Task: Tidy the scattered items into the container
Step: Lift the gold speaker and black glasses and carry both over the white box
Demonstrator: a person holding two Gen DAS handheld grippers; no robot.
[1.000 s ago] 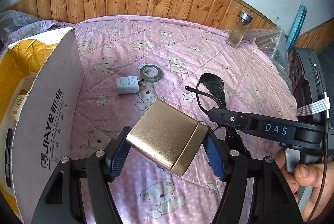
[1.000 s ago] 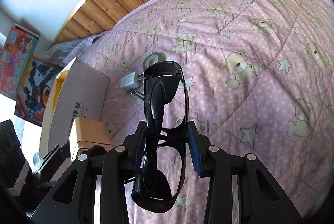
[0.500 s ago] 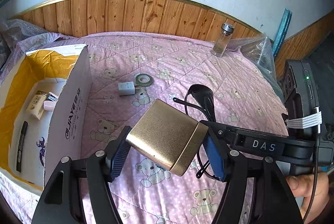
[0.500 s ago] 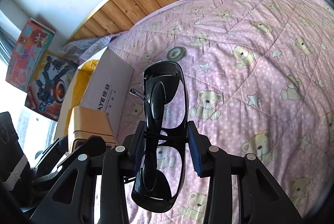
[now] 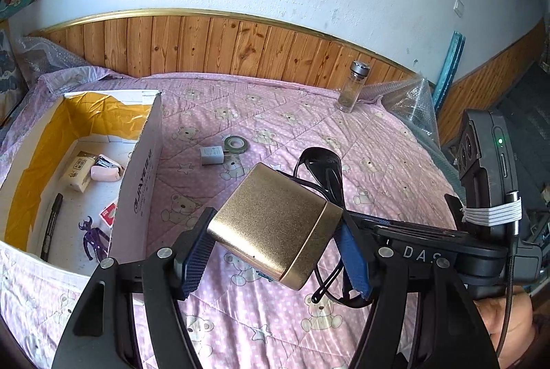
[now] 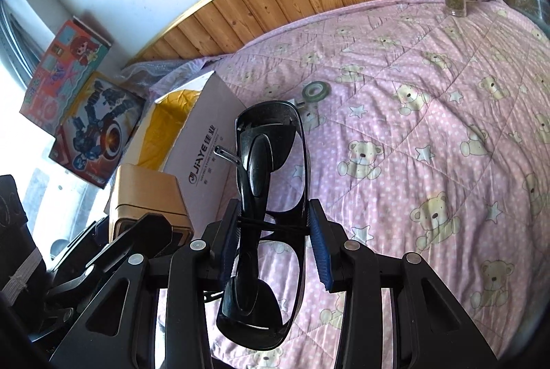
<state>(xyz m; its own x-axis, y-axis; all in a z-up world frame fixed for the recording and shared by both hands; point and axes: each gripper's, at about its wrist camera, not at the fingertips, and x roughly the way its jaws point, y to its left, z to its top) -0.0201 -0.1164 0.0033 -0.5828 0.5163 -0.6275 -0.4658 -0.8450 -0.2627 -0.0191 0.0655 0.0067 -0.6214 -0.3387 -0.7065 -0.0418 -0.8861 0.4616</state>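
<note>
1. Left wrist view: The jaws of my left gripper (image 5: 275, 255) squeeze a shiny gold box (image 5: 275, 226), tilted, up over the pink bear blanket (image 5: 378, 142). It hangs just right of the open cardboard box (image 5: 142, 183), which says "JiAYE". Inside lie a pen (image 5: 51, 223) and a purple toy (image 5: 92, 240). A white plug (image 5: 213, 156) and a tape roll (image 5: 236, 144) sit on the blanket.
2. Right wrist view: The jaws of my right gripper (image 6: 275, 242) pinch folded black glasses (image 6: 268, 197) standing on end above the blanket. The gold box is at my left.
</note>
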